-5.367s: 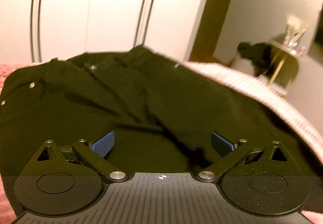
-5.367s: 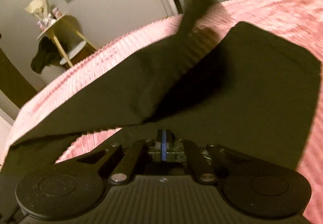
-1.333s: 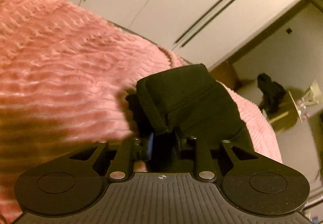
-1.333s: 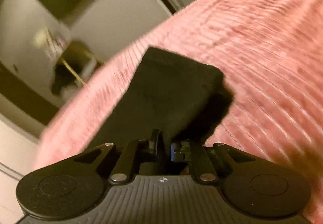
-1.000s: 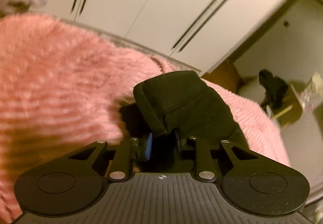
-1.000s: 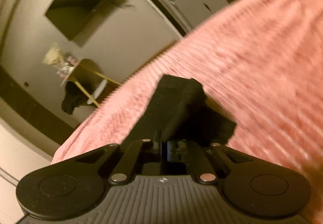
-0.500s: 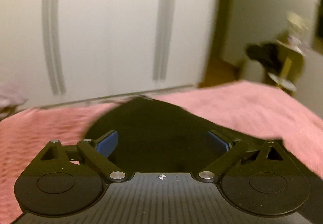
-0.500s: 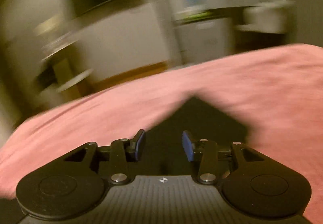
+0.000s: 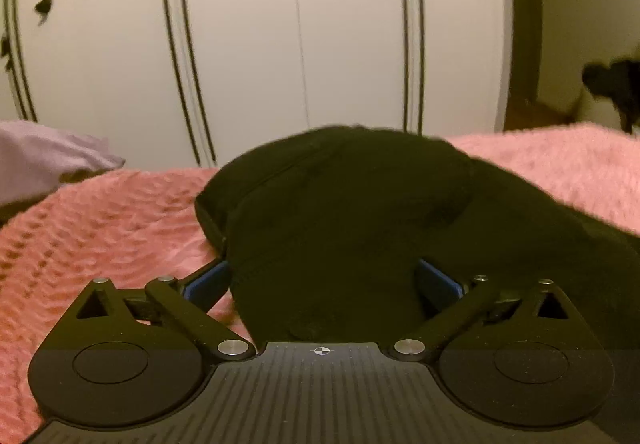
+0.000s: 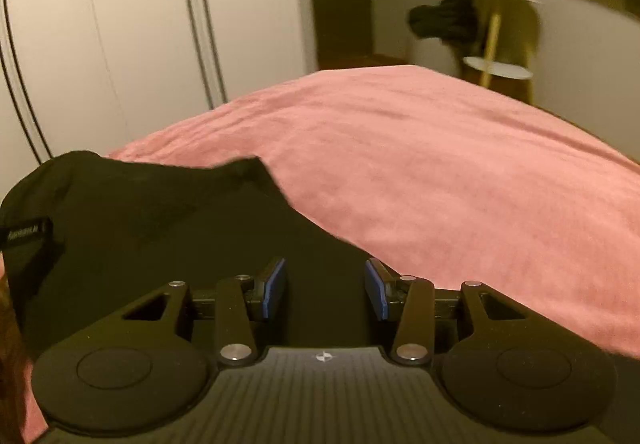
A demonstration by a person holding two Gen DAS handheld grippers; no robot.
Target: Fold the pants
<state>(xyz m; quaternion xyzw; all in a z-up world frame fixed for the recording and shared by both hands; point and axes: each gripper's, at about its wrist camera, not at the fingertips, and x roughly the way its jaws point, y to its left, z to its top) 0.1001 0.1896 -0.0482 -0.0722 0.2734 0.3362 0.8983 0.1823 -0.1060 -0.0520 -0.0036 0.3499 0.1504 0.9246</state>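
Observation:
The black pants (image 9: 344,212) lie folded in a compact bundle on the pink bedspread (image 9: 100,228). My left gripper (image 9: 322,282) is open, its blue pads on either side of the near end of the bundle, low over the cloth. In the right wrist view the pants (image 10: 168,220) fill the lower left, with a small label at their left edge. My right gripper (image 10: 325,288) is open above the right part of the bundle, holding nothing.
White wardrobe doors (image 9: 300,24) stand behind the bed. A lilac cloth (image 9: 44,156) lies at the left edge of the bed. A small yellow side table (image 10: 500,36) with dark clothing (image 10: 444,18) draped on it stands past the far corner. The bedspread (image 10: 460,172) stretches right.
Both grippers, shut on the folded pants a second ago, have opened and let go. The bundle now lies on the bed and both grippers have turned toward the wardrobe.

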